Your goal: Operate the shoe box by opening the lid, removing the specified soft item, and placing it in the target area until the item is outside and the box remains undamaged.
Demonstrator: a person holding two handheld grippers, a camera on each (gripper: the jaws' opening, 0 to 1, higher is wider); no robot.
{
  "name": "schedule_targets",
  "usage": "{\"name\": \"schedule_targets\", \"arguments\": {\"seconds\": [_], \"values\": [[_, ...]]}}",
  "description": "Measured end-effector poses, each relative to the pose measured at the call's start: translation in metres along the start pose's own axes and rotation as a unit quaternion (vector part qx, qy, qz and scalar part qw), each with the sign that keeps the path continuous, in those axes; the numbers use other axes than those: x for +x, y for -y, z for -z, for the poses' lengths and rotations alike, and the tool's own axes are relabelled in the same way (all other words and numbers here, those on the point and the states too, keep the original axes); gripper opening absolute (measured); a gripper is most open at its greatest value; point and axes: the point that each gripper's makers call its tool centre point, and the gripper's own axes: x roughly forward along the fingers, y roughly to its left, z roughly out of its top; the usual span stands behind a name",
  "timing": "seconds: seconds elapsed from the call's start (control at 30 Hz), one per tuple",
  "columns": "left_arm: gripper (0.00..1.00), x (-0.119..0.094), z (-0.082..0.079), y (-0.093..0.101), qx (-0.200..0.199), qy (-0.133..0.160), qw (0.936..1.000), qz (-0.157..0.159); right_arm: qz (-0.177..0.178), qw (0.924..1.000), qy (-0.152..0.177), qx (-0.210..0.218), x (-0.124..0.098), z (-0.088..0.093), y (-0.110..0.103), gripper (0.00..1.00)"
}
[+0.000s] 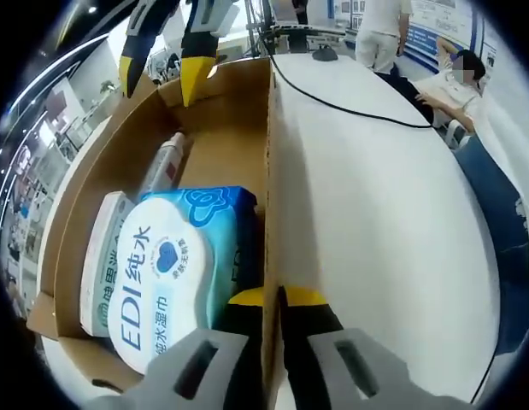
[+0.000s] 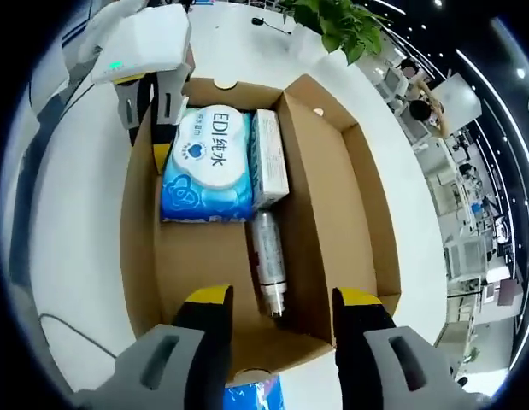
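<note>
Box [image 2: 221, 256] sits open on white bench [image 2: 67, 256]; lid folded out flat on the far side from the left gripper.

Contents, right gripper view:
- Wipes pack [image 2: 206, 162], blue/white, soft. Lies flat at the box end furthest from the right gripper, next to the wall the left gripper grips.
- Carton [image 2: 267, 158], white, touching the pack's side.
- Bottle [image 2: 267, 260], lying flat, long axis along the box length, cap end toward the right gripper.

Left gripper [image 1: 266, 299]: jaws nearly closed, pinching the box side wall, one jaw inside, one outside. Inner jaw touches or nearly touches the wipes pack [image 1: 174, 273]. Judged role: steadying the box.

Right gripper [image 2: 277, 303]: jaws wide apart, nothing held, above the near end of the box, straddling the bottle's cap end.

Key relation: pack lies straight ahead of the right jaws, past the bottle. Pack's long axis runs along the box length, same as the line of approach. Left gripper is nearer the pack but occupied with the wall, so the right gripper is the likely picker. It needs to reach fwd over the bottle, then descend across the pack's short width.

Risk: jaw catching the carton or the wall.
</note>
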Motion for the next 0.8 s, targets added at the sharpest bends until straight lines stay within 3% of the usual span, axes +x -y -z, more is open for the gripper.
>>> {"name": "schedule_targets", "arguments": {"seconds": [0.33,0.8], "values": [[0.01,0.001,0.000,0.001,-0.001,0.002,1.0000,0.000,-0.027,0.9996,-0.009,-0.006,0.028,0.001,-0.013,0.43],[0.01,0.001,0.001,0.002,0.001,0.003,1.0000,0.001,-0.051,0.9986,-0.017,0.000,0.053,0.003,-0.015,0.36]]}}
